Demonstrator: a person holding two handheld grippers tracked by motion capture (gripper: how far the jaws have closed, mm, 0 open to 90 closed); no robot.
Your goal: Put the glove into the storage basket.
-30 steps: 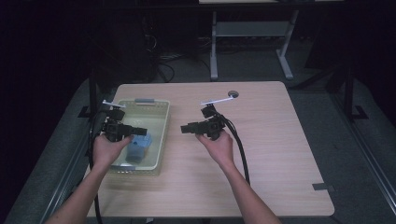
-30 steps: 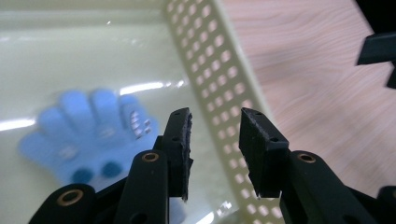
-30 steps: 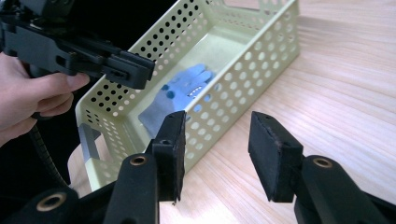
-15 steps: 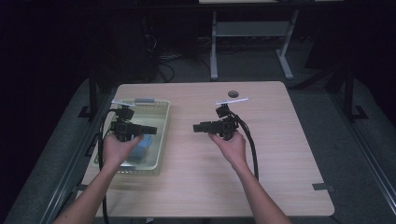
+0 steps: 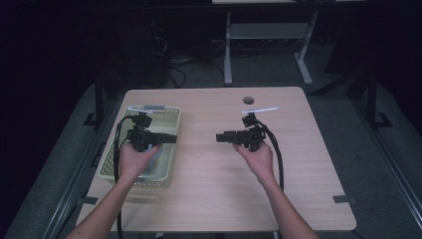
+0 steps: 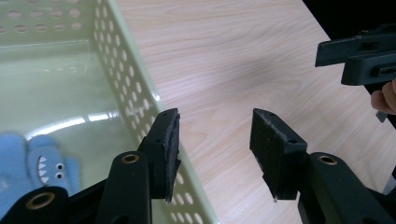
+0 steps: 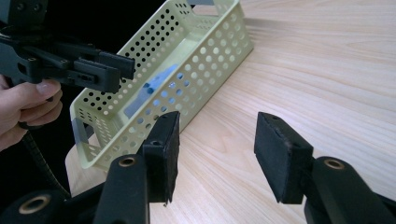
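Observation:
A pale yellow-green perforated basket (image 5: 110, 154) stands on the left of the wooden table (image 5: 209, 199). A blue shark toy (image 6: 37, 163) lies on its floor, and it also shows through the basket wall (image 7: 205, 60) as a blue shape (image 7: 154, 86). My left gripper (image 5: 174, 138) hovers over the basket's right wall (image 6: 126, 79), pointing right, open and empty (image 6: 215, 135). My right gripper (image 5: 218, 137) is held above the table's middle, pointing left at the basket, open with nothing between its pads (image 7: 215, 135). The two grippers face each other, a short gap apart.
A dark round grommet (image 5: 248, 100) sits near the table's far edge. Behind the table stands a grey metal frame (image 5: 229, 55) on a dark floor with cables. Bare wood (image 5: 298, 164) stretches right of my right hand.
The left gripper has turned from the basket's inside to point right, over its right wall. The right gripper has drifted to the right. Both stay open.

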